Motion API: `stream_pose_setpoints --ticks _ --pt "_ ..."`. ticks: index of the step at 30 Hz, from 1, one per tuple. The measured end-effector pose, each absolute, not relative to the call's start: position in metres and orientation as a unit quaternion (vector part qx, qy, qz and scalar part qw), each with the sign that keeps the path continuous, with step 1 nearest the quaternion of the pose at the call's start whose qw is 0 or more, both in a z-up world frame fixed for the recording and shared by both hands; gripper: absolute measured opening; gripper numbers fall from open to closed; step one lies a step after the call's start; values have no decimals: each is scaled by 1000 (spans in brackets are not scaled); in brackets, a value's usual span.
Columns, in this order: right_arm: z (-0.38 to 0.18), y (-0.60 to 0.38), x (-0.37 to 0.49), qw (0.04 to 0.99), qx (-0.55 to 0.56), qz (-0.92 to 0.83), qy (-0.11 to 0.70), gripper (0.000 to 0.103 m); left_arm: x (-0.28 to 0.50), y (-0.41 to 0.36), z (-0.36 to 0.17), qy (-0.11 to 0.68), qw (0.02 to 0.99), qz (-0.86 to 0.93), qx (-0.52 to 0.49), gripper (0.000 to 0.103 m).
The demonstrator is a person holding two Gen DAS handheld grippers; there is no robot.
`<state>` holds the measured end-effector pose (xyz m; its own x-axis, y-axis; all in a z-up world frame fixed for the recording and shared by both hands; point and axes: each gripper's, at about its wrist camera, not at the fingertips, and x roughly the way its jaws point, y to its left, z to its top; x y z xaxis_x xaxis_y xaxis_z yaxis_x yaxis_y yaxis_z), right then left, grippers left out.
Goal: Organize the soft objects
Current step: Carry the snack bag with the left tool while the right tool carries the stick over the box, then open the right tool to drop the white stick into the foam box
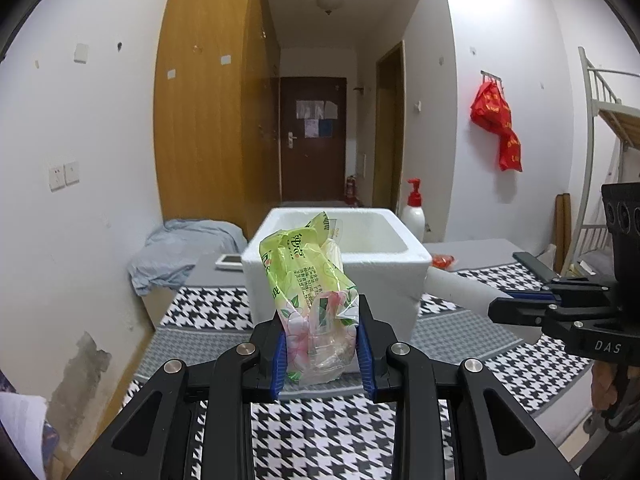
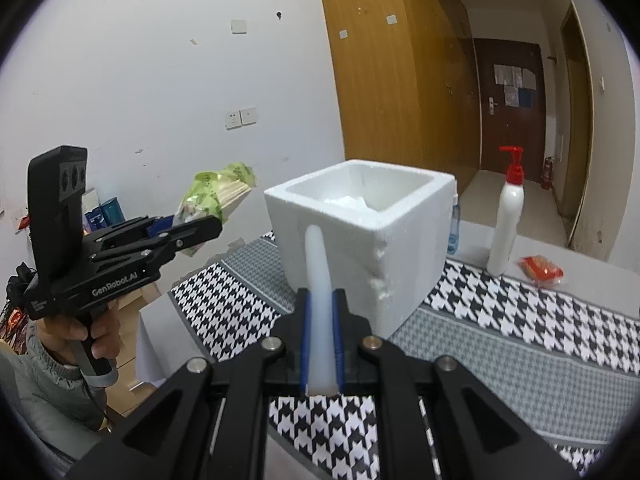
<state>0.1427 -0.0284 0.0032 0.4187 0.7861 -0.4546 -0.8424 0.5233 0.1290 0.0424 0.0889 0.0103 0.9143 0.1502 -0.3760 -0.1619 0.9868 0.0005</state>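
My left gripper [image 1: 322, 320] is shut on a green tissue pack [image 1: 308, 280], held above the table in front of the white foam box [image 1: 384, 272]. From the right wrist view the same left gripper [image 2: 192, 228] and tissue pack [image 2: 212, 196] hang left of the foam box [image 2: 400, 248]. My right gripper [image 2: 320, 304] is shut on a white foam stick [image 2: 318, 276] that points at the box's near wall. In the left wrist view the right gripper [image 1: 516, 304] and its foam stick [image 1: 456, 286] reach in from the right. Something white lies inside the box.
A houndstooth cloth [image 2: 500, 320] covers the table. A white pump bottle [image 2: 506, 224] with a red top and a red packet [image 2: 540, 268] sit right of the box. A phone [image 1: 230, 260] and a grey-blue cloth [image 1: 180, 252] lie at the far left.
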Motion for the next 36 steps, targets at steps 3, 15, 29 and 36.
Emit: stream_pose_setpoints --ticks 3,15,29,36 --pt "13 -22 150 842 -62 483 233 13 47 92 19 183 980 81 -11 31" --pt "39 -1 179 850 -66 469 232 13 72 97 34 172 982 72 -6 31" --pt "51 31 213 862 -69 439 243 13 98 113 38 178 980 90 -9 31" --pt "45 52 233 864 -77 427 255 13 104 118 35 186 978 93 -13 31"
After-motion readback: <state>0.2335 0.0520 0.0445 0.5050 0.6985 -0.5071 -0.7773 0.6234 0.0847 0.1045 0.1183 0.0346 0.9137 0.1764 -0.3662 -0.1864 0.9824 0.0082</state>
